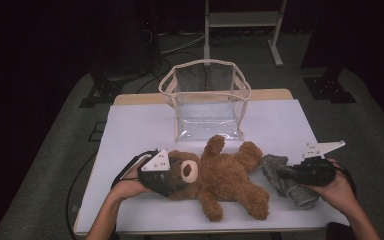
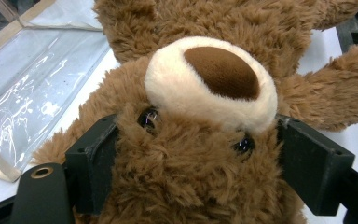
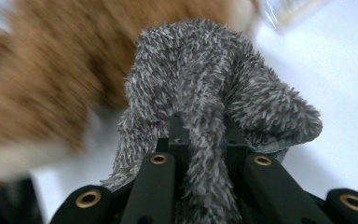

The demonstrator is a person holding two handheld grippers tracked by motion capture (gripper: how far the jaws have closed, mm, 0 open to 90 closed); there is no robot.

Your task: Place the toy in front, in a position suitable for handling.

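pinching a fold of the soft grey fuzzy cloth (image 3: 214,98) beside the teddy bear (image 1: 220,175), the right gripper (image 1: 285,174) is clamped tight, while the left gripper (image 2: 191,172) squeezes the bear's squashy, light head.

- A clear plastic bag (image 1: 206,100) with cream trim stood open at the upper centre of the frame.
- A white table (image 1: 135,130) spread under it.
- A pale metal stand (image 1: 245,22) rose at the top, over grey carpet (image 1: 45,165).
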